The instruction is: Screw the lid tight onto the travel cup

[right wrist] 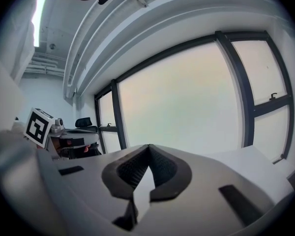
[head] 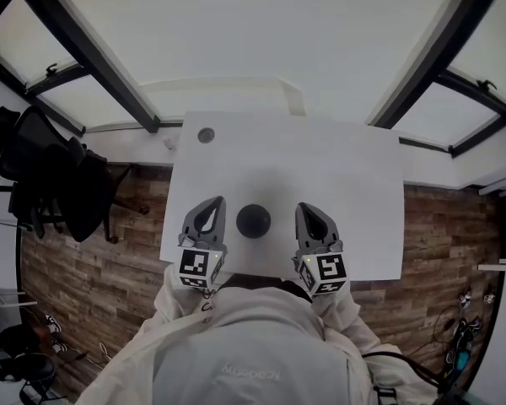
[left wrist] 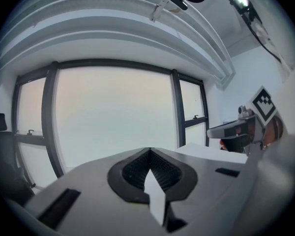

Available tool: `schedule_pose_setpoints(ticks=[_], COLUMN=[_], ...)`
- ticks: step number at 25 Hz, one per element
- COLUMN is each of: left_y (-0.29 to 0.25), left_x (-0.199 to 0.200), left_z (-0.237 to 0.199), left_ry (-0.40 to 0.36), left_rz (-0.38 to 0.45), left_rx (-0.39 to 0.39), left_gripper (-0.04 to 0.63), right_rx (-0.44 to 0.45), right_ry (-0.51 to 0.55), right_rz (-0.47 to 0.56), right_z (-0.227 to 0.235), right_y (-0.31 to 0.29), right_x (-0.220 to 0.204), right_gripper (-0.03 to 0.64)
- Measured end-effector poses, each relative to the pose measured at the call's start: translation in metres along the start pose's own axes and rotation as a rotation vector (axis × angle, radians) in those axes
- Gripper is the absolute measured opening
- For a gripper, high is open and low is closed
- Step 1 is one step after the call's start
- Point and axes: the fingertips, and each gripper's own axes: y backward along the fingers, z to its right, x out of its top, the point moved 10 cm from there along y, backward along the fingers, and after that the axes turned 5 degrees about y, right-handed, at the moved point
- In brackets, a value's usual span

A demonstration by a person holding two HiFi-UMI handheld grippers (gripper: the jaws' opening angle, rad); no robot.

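White table (head: 346,184), black cup (head: 253,220), brown plank floor (head: 93,268)

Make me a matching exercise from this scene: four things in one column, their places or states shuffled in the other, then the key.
1. left gripper
2. dark round cup
3. small grey disc
4. black office chair

A. on the wooden floor, left of the table
B. on the table, between the left gripper and the right gripper
C. jaws shut, nothing held
D. near the table's far left corner

Pairs: 1-C, 2-B, 3-D, 4-A
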Motion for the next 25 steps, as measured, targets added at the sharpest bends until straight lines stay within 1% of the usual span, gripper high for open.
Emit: schedule_pose_setpoints(ticks=[4,8,10,15,17,25], left_y=[0.002,0.006,0.008,0.009,0.007,0.002], left_x=[-0.006,-0.006,-0.004,-0.002,-0.003,-0.008], left_z=[0.004,0.009,0.008,0.000,-0.001,-0.003], left_ry=[-0.003,-0.053,-0.065,-0.063,-0.051,-0.043], left_rz=[0.000,0.023,0.035,0.038,0.031,0.022], left_rx=[0.014,0.008,0.006,0.003,0.008,0.012], left_gripper=[0.008,0.008,0.008,0.008,0.008,0.008], right_rx=[-0.006,-0.038,-0.046,-0.060,-0.059,-0.067], right_ry=[0.009,0.025,0.036,0.044,0.047,0.045], right_rz=[0.005,0.009,0.010,0.013,0.012,-0.010], right_z=[-0.003,-0.008,-0.009,-0.012,-0.011,-0.007], right_y=[0.002,0.009,0.010,0.010,0.009,0.005], right_x=[-0.002,0.001,0.002,0.006,0.007,0.003], right_gripper=[0.021,0.020,0.020,0.020,0.020,0.020])
